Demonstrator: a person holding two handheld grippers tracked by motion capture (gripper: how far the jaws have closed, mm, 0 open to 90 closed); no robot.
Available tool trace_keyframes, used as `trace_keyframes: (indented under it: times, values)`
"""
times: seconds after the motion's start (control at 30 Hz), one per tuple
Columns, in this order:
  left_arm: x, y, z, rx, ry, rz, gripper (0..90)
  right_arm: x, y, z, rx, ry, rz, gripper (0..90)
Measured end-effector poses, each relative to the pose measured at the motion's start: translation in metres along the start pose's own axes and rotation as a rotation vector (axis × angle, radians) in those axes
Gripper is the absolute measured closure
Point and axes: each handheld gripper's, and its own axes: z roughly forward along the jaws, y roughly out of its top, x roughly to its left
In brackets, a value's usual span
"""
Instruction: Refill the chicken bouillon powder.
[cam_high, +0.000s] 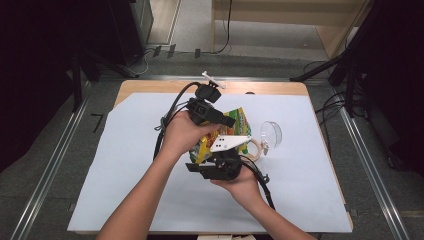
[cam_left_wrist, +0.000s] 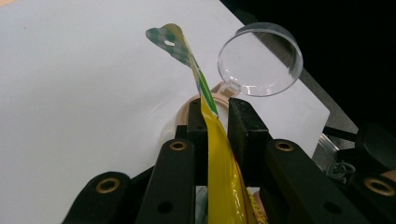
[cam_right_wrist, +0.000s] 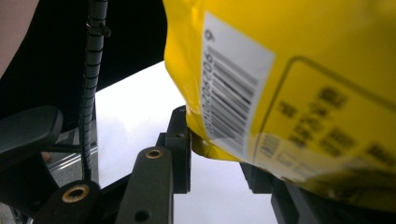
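A yellow snack bag (cam_high: 220, 135) is held up off the white table cover (cam_high: 125, 165) between the two hand-held tools, roughly over the middle of the table. The left gripper (cam_left_wrist: 218, 123) has its two black jaws closed on the bag's flat sealed edge: in the left gripper view the thin yellow film runs up between them, edge-on, and rises past their tips to a green-and-white checked header strip with a small hang hole, curling over to one side. The right gripper (cam_right_wrist: 212, 140) clamps the bag from the opposite end; in the right gripper view its jaws pinch a lower corner, and the glossy yellow back panel swells out just above them, bearing a white barcode label and a boxed block of small dark print, too blurred to read. From the high view the front of the bag shows yellow with green and red artwork, crumpled between the hands. Beyond the left gripper's jaw tips, on the table, stands a clear round lid (cam_left_wrist: 260, 59) tilted up on a hinge, joined to a pale beige ring-shaped base (cam_left_wrist: 219, 95) just behind the bag's edge.
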Motion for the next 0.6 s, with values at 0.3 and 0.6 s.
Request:
trace_keyframes:
  times: [0.3,0.6]
  values:
    - [-0.0022,0.0011,-0.0003,0.009,-0.009,0.002,79.5,0.0004,-0.0009,0.0000,-0.009,0.003,-0.001,69.8]
    - [-0.0058,0.0043,-0.0017,0.028,0.002,0.016,79.8,0.0014,-0.0007,-0.0007,-0.032,0.015,0.007,70.4]
